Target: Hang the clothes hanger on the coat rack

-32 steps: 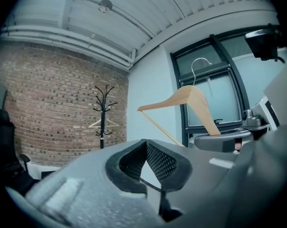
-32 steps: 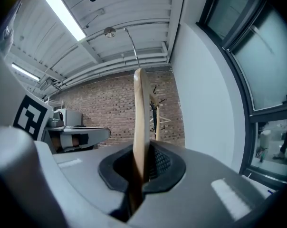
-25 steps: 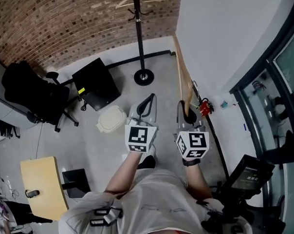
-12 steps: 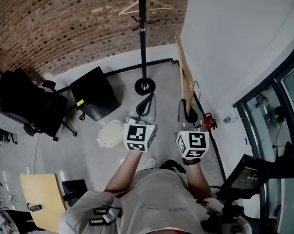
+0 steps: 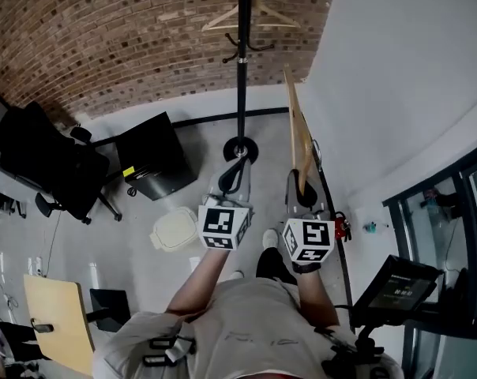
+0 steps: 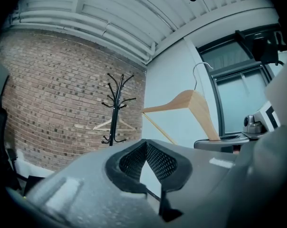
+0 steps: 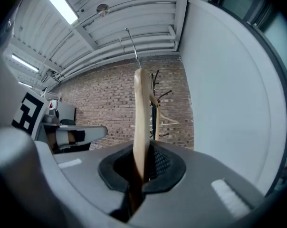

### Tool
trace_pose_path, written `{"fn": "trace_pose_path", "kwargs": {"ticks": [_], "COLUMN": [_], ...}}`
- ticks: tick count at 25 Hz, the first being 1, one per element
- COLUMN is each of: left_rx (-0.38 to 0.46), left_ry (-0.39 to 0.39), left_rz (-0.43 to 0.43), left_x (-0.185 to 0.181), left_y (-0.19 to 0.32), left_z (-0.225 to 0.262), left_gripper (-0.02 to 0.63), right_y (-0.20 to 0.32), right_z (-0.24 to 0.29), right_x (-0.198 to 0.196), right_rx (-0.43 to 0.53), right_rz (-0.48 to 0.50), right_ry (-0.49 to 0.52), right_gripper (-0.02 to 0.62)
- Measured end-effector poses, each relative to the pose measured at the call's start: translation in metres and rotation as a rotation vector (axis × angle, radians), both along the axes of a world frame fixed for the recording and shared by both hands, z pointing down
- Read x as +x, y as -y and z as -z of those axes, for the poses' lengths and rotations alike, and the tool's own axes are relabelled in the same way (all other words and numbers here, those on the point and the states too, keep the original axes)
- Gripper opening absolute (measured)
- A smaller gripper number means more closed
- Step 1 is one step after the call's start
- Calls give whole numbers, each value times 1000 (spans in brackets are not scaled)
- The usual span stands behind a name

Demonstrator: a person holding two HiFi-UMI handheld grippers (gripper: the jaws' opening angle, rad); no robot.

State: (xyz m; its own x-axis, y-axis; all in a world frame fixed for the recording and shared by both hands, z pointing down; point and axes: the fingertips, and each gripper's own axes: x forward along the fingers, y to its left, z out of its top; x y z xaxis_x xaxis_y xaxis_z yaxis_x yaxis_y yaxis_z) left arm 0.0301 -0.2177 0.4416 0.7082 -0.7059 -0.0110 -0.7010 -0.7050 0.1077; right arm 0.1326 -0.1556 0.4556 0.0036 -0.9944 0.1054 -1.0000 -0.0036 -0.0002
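Note:
A black coat rack (image 5: pixel 241 69) stands against the brick wall, its round base (image 5: pixel 238 148) just beyond my grippers. One light wooden hanger (image 5: pixel 251 18) hangs on its upper hooks. My right gripper (image 5: pixel 304 189) is shut on the lower end of a second wooden hanger (image 5: pixel 300 133), held upright edge-on with its wire hook (image 7: pixel 133 44) on top. In the right gripper view the hanger (image 7: pixel 140 122) rises from the jaws (image 7: pixel 142 167) with the rack (image 7: pixel 156 108) behind it. My left gripper (image 5: pixel 234 176) is beside it, shut and empty; its view shows the rack (image 6: pixel 116 110) ahead.
A black office chair (image 5: pixel 45 160), a black cabinet (image 5: pixel 155 156) and a white round container (image 5: pixel 175 229) stand to the left. A wooden table (image 5: pixel 57 314) is at the lower left. A screen on a stand (image 5: pixel 392 283) and a white wall (image 5: pixel 396 77) are to the right.
Both grippers have moved forward towards the coat rack together with the person. The rack's base now lies much closer to the fingertips. The right gripper's hold on the hanger is unchanged.

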Motion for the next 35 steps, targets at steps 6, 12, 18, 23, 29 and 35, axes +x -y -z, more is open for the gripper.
{"fn": "trace_pose_path", "kwargs": {"ticks": [6, 12, 18, 23, 29, 35], "left_rx": [59, 72, 47, 29, 22, 33], "left_ry": [-7, 0, 34, 52, 34, 28], "left_rz": [72, 147, 222, 275, 315, 331], "left_x": [53, 95, 109, 95, 78, 72], "left_y": [55, 98, 130, 149, 191, 248], "left_z": [23, 30, 29, 21, 12, 10], "left_gripper": [0, 0, 0, 0, 0, 0], "right_y": [66, 112, 152, 176, 217, 269], "right_z": [23, 28, 19, 8, 1, -18], "right_x": [58, 109, 129, 114, 90, 70], "right_rx": [66, 77, 34, 11, 8, -73], "right_rz": [83, 155, 239, 311, 388, 524], "right_ry": [9, 41, 100, 123, 98, 59], "right_gripper": [4, 3, 5, 3, 5, 5]}}
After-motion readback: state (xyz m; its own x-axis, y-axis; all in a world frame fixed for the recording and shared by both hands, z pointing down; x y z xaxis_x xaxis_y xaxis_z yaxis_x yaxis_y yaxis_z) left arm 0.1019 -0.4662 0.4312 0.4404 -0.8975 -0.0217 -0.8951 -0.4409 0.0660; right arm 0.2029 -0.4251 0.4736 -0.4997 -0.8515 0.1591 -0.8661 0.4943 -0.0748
